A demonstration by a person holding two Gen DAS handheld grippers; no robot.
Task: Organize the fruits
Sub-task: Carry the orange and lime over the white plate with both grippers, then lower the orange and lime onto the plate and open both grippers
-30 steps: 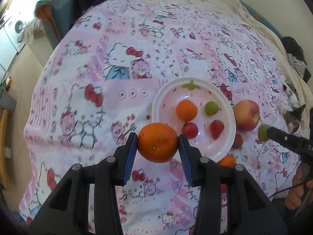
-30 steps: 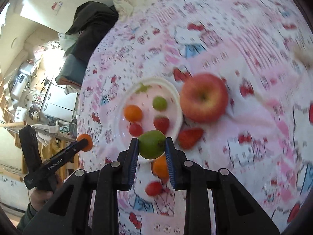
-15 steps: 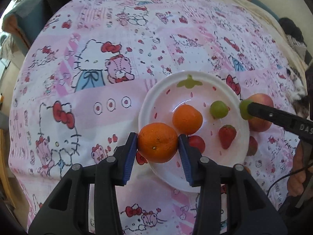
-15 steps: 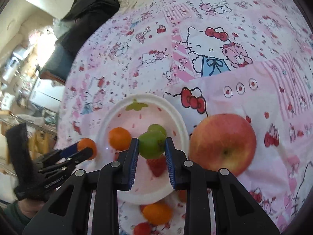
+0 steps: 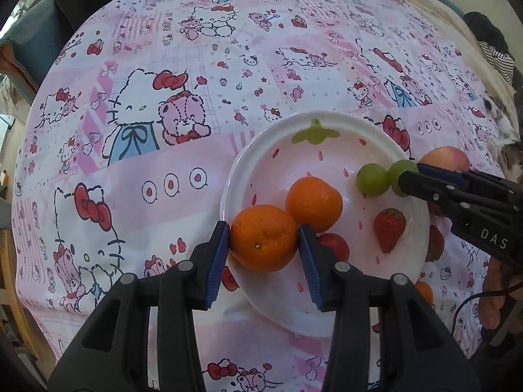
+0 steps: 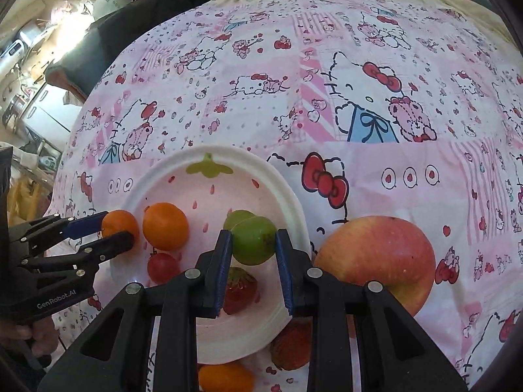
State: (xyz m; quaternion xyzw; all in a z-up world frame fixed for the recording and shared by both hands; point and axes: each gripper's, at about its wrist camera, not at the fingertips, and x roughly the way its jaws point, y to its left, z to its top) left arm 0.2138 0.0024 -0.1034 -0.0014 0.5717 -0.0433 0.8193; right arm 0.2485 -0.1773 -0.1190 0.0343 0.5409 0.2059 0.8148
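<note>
My left gripper (image 5: 264, 243) is shut on an orange (image 5: 263, 242) over the left rim of the white strawberry-print plate (image 5: 330, 137), right beside a second orange (image 5: 314, 204) lying in the plate. My right gripper (image 6: 253, 244) is shut on a green fruit (image 6: 253, 243) over the plate's right side (image 6: 287, 196), next to another green fruit (image 6: 238, 217). The plate also holds a strawberry (image 5: 389, 228) and a small red fruit (image 6: 162, 268). Each gripper shows in the other's view: the right one (image 5: 403, 178), the left one (image 6: 119, 228).
A big red apple (image 6: 376, 258) lies on the Hello Kitty cloth (image 5: 163, 114) right of the plate. A strawberry (image 6: 291, 346) and an orange (image 6: 225, 377) lie on the cloth near the plate's front edge. Dark clothes and furniture lie beyond the cloth's far left.
Both grippers have moved in over the plate with their fruits. The held orange now sits beside the plated orange, and the held green fruit beside the plated green one.
</note>
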